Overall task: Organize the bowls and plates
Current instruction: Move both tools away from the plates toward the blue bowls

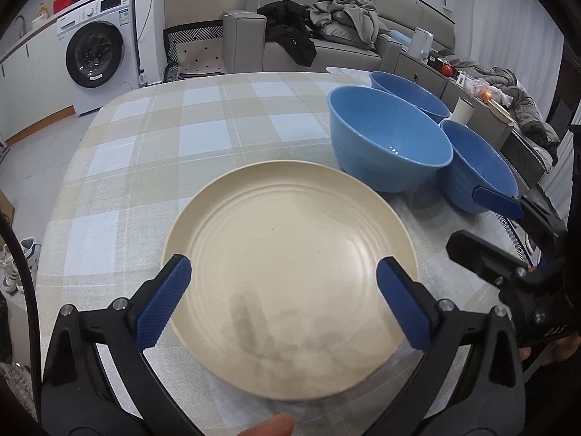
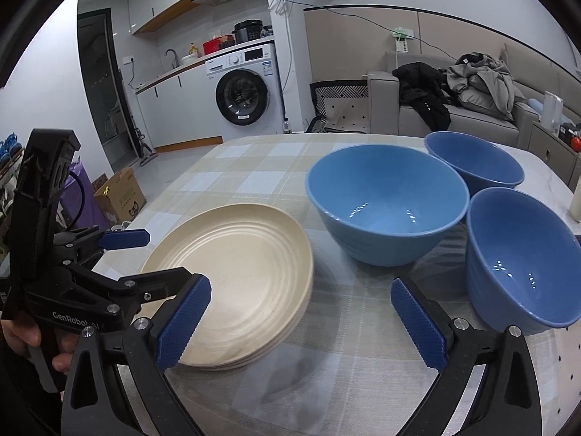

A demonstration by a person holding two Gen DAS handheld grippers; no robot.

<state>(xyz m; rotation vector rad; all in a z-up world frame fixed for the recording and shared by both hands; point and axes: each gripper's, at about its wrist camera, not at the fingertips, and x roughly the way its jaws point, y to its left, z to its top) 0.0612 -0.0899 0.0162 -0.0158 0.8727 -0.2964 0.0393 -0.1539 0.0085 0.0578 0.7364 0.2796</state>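
Note:
A stack of cream plates (image 1: 290, 254) (image 2: 236, 283) lies on the checked tablecloth (image 1: 152, 134). My left gripper (image 1: 283, 265) hangs open just above the top plate, its blue pads (image 1: 163, 305) wide apart over the rim and touching nothing. To the right stand three empty blue bowls: a large one (image 1: 388, 141) (image 2: 385, 200), a far one (image 1: 410, 94) (image 2: 472, 163) and a near one (image 1: 479, 167) (image 2: 523, 258). My right gripper (image 2: 301, 287) is open over the cloth between the plates and the near bowl, with nothing in it.
The table's rounded edge falls away at the left (image 1: 72, 167). A paper roll (image 1: 463, 109) stands behind the bowls. Beyond the table are a sofa with clothes (image 2: 472, 83), a washing machine (image 2: 247, 91) and a cardboard box (image 2: 120, 196) on the floor.

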